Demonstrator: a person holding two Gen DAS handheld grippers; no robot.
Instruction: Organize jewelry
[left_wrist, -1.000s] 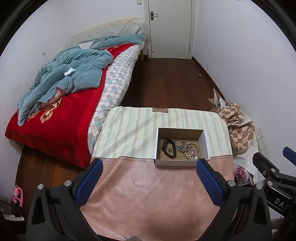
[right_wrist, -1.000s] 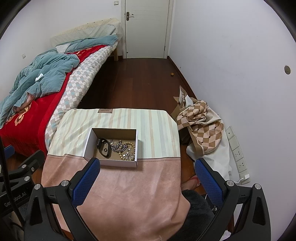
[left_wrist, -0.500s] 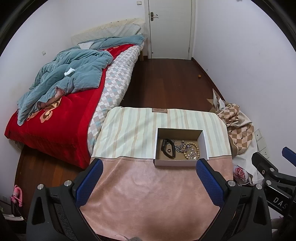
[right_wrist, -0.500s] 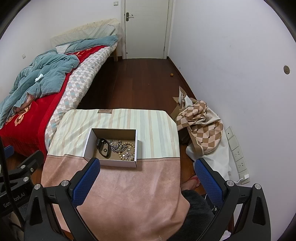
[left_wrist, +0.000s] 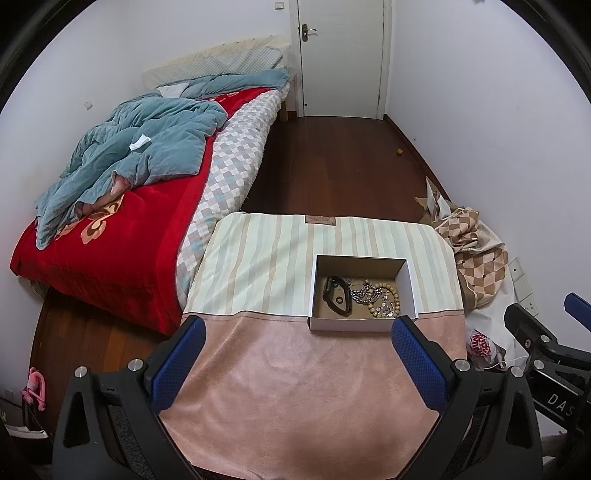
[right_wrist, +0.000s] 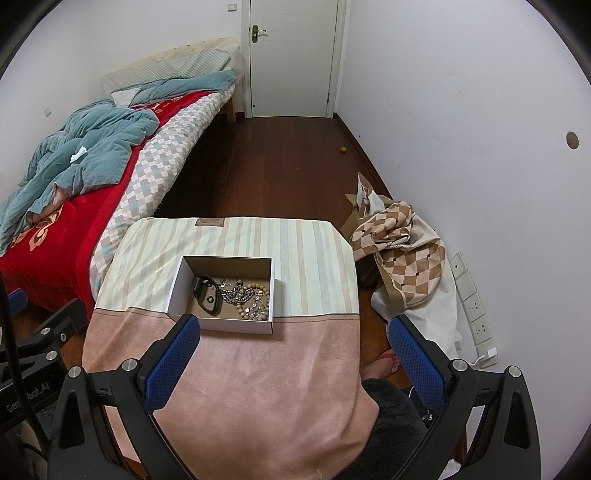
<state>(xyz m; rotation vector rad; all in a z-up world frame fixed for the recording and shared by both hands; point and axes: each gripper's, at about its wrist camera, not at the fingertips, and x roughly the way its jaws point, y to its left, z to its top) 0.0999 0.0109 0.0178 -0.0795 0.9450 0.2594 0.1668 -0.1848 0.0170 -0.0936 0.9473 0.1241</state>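
The left hand-held gripper (left_wrist: 297, 326) hung above the near, pink part of the table (left_wrist: 295, 387), its blue-padded fingers (left_wrist: 177, 363) spread wide apart and holding nothing. The right hand-held gripper (right_wrist: 293, 325) was likewise spread wide and empty, with its left finger over the near left corner of the box (right_wrist: 236, 325) and its right finger past the table's right edge, above the floor (right_wrist: 280, 162).

The box, white outside and brown inside, sat open on the table where the striped cloth (left_wrist: 266, 258) met the pink cloth, right of the table's middle. All the jewelry lay inside it. A black band (left_wrist: 337, 295) lay at the left of the box floor. Just right of it a silver chain (left_wrist: 364, 293) was heaped, touching a loop of tan beads (left_wrist: 391, 295). Small metal pieces (left_wrist: 384, 312) lay scattered near the beads at the front right; what they were could not be told.

A bed (left_wrist: 110, 229) with a red cover and a crumpled teal quilt (left_wrist: 147, 155) stood left of the table. A checkered cloth (right_wrist: 402, 243) was piled on the floor at the right, by the wall. A white door (right_wrist: 293, 55) stood shut at the far end. A bare foot in a sandal (right_wrist: 382, 363) showed beside the right gripper's finger.
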